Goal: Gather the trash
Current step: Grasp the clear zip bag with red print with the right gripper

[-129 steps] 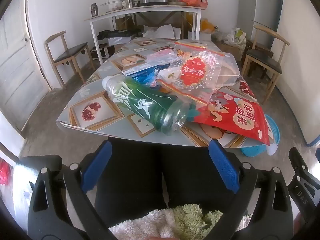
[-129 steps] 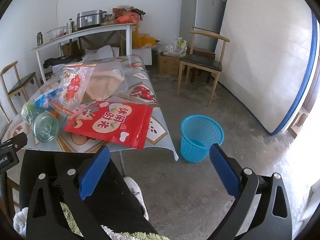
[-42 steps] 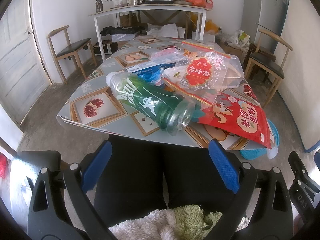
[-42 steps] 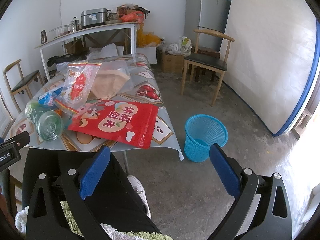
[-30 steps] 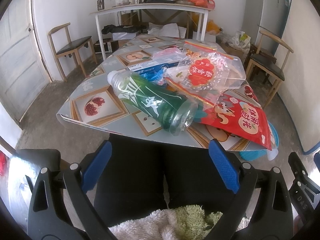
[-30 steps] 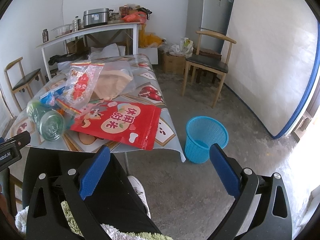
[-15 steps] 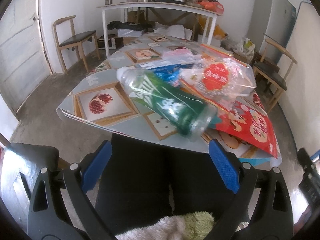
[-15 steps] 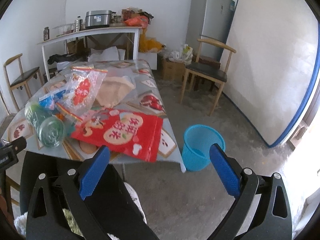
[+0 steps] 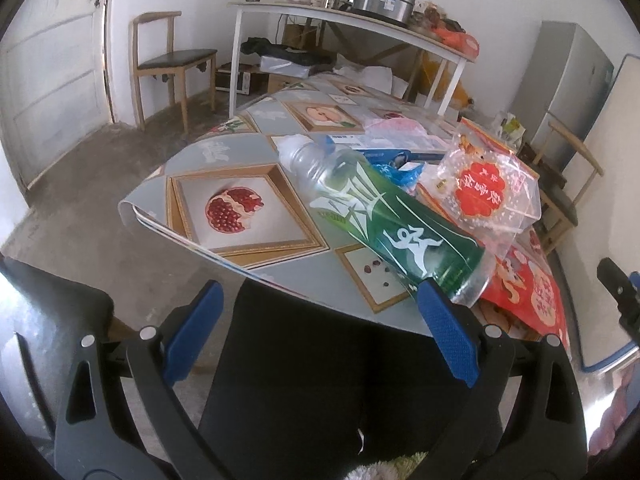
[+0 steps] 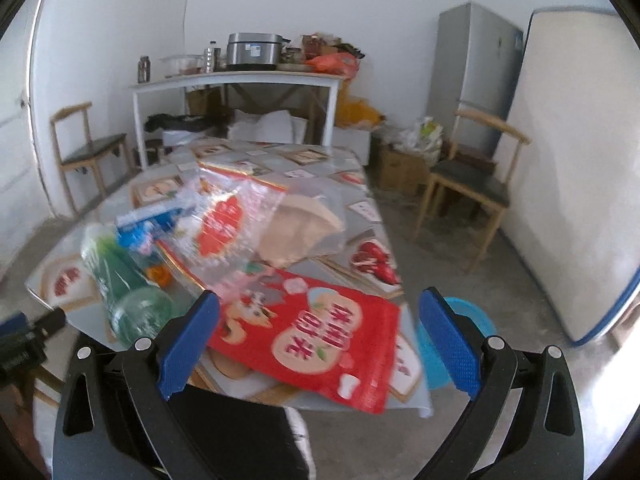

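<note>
A green-labelled plastic bottle point(image 9: 384, 216) lies on its side on the patterned table point(image 9: 248, 216), its base toward me; it also shows in the right wrist view point(image 10: 124, 292). Beside it lie a clear bag with a red print point(image 9: 484, 192), a red snack bag point(image 10: 316, 340) at the near table edge, a clear bag holding something tan point(image 10: 296, 228) and blue wrappers point(image 10: 148, 224). A blue trash basket point(image 10: 452, 344) stands on the floor right of the table. My left gripper point(image 9: 320, 320) is open just short of the bottle's base. My right gripper point(image 10: 320, 332) is open over the red bag.
Wooden chairs stand at the left point(image 9: 168, 60) and at the right point(image 10: 472, 184). A white side table point(image 10: 240, 80) with a cooker and jars is at the back wall. A fridge point(image 10: 468, 72) and a mattress point(image 10: 568, 160) stand at the right. My dark-trousered legs point(image 9: 320, 380) are below the table edge.
Both grippers have moved forward and up toward the table. The left has swung left so the bottle sits by its right finger. The right now looks over the red bag.
</note>
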Demonstrator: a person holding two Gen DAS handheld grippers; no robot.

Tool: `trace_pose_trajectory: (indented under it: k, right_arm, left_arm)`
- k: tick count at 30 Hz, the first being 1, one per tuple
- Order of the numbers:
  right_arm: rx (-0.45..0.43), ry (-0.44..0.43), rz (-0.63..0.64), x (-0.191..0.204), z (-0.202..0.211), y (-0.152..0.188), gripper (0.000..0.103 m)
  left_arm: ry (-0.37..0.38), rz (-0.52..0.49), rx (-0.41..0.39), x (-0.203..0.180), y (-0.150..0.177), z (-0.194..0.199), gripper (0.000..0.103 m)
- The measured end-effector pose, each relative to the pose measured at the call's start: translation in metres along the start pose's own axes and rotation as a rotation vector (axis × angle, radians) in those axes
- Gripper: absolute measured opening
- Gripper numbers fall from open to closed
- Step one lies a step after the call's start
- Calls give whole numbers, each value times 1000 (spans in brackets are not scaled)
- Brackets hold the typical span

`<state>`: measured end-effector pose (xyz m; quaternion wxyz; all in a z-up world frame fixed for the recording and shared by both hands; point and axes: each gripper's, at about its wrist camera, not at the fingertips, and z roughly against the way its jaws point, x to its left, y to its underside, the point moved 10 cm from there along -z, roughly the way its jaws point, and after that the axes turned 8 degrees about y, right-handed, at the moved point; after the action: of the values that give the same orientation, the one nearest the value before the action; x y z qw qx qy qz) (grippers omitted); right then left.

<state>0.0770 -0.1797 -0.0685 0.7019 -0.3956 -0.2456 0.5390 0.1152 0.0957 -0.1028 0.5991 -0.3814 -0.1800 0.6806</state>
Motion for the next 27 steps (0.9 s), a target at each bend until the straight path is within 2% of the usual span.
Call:
trace_pose_trajectory:
  k: [3,6,8,10,15,22,24,25,27]
  right_arm:
    - [85,-140,-74,11,-20,-8,96]
    - [165,-264,-140,26,-42,-19,90]
    - [209,-320,-175,34,-57,-22,85]
    - [261,-369,-215,41,-74,-24,79]
    - [362,-429,-277,53,-116,-19,65]
    - [408,-469,-278,62,-142,-17,49]
    - [417,-487,-278,65,-145,-17,38]
    - [419,-490,-277,67,-147,-17,36]
    - [424,-505,-276,67,-147,-17,24]
  left_arm:
    - [38,20,-1,1,-2,-8,94]
    - [87,13,-2,-4,-7,-12,94]
    - [119,0,-4,-10,-12,-14,94]
    - [121,-27,-25,-15,-21,-14,94]
    - [107,-94,-62,-28,-41,-15,94]
    - [118,-118,-26,-40,-44,-27,94]
    - [119,-123,-15,-42,-44,-31,94]
    - [116,-125,-11,-42,-42,-32,94]
    - [110,-130,-1,-42,-40,-37,94]
